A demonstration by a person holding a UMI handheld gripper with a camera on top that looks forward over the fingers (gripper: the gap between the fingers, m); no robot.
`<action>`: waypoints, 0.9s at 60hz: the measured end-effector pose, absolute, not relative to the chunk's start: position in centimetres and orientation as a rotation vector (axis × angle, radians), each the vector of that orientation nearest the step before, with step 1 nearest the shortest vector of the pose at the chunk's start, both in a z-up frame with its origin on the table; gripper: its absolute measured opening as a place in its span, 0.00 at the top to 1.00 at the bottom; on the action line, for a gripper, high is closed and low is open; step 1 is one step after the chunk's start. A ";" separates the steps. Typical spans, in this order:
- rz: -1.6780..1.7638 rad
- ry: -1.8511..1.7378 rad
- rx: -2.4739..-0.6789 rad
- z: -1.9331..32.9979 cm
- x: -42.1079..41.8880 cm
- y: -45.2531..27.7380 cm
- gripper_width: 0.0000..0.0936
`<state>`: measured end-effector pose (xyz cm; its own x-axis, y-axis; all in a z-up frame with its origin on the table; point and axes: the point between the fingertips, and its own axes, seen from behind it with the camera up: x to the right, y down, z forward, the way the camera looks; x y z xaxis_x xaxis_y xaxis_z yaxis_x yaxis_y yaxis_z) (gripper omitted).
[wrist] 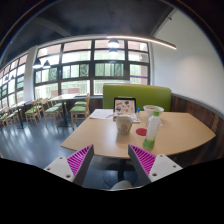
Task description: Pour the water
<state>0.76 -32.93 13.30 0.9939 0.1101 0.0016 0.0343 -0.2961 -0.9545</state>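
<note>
My gripper is open and holds nothing; its two magenta pads stand wide apart. It hangs short of a round wooden table that lies beyond the fingers. On the table stand a pale cup near the middle and a clear bottle with a green label to its right. A red lid or coaster lies between them. A white-green bowl-like thing stands further back.
A tablet or laptop and papers lie at the table's far side. A green sofa stands behind it. Wooden tables and green chairs fill the left under large windows. Dark floor shows between the fingers.
</note>
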 end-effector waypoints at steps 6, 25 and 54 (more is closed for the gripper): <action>0.057 -0.074 -1.886 12.9 2.0 -32.6 0.15; -0.010 0.034 -1.837 7.9 13.1 -25.4 0.16; -0.072 0.010 -1.637 8.6 18.7 -8.3 0.38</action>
<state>18.74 -8.29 8.60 0.9979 -0.0504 0.0409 0.0374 -0.0675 -0.9970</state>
